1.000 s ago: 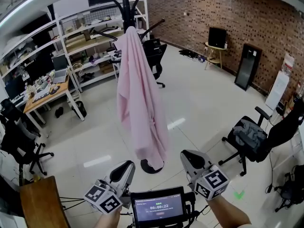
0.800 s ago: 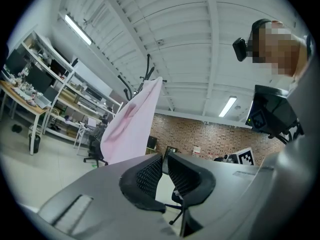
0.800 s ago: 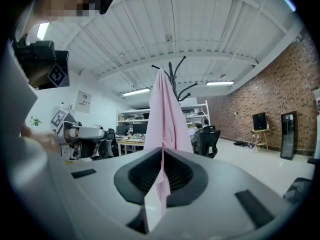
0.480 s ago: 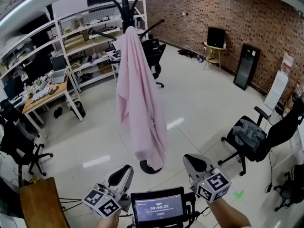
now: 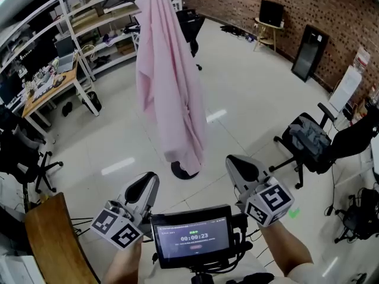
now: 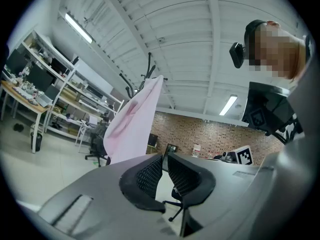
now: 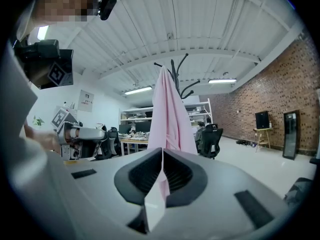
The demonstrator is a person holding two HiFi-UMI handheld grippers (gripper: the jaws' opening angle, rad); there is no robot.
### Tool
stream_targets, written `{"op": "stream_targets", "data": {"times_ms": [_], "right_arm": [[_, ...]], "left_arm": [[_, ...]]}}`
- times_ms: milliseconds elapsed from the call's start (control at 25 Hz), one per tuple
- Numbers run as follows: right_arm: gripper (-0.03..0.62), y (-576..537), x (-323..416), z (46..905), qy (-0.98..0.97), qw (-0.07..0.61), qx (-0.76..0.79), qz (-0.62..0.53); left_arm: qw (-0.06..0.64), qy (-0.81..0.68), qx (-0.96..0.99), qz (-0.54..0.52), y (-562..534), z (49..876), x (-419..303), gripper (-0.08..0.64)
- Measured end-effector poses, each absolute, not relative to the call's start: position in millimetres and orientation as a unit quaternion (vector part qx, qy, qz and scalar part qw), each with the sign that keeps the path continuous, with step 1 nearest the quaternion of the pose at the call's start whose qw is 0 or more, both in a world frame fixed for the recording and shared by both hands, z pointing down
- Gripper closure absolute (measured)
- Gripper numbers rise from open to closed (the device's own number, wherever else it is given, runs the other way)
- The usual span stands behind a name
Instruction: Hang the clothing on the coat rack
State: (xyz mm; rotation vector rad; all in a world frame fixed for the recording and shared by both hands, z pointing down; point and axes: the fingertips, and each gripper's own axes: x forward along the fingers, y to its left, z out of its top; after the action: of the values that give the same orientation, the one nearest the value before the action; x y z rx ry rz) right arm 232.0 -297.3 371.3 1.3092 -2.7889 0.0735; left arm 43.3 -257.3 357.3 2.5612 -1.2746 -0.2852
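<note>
A long pink garment [image 5: 169, 87] hangs from the top of the black coat rack, whose round base [image 5: 180, 171] stands on the pale floor. It also shows in the left gripper view [image 6: 132, 129] and the right gripper view [image 7: 170, 114], draped under the rack's black hooks [image 7: 175, 69]. Both grippers are held low, well short of the rack. My left gripper [image 5: 148, 182] [image 6: 164, 156] shows a thin slit between its pads and holds nothing. My right gripper [image 5: 237, 165] [image 7: 161, 151] is shut and empty.
A black office chair [image 5: 308, 141] with grey cloth on its seat stands at the right. A wooden board [image 5: 53, 235] lies at the lower left, with another black chair [image 5: 23, 158] behind it. Shelves [image 5: 89, 22] and a desk [image 5: 50, 87] line the far left; a mirror [image 5: 311, 52] leans on the brick wall.
The head view has tipped down, so the rack and garment sit higher in the picture. The garment hangs as before. Both grippers stay low in front.
</note>
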Motion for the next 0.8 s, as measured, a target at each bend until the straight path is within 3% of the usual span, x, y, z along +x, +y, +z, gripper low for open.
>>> {"op": "stream_targets", "data": {"times_ms": [800], "right_arm": [[0.592, -299.3, 213.9, 364.4, -0.912, 0.051, 0.406, 0.025]], "left_arm": [[0.158, -0.435, 0.883, -0.082, -256.2, 365.6, 46.4, 0.518]]}}
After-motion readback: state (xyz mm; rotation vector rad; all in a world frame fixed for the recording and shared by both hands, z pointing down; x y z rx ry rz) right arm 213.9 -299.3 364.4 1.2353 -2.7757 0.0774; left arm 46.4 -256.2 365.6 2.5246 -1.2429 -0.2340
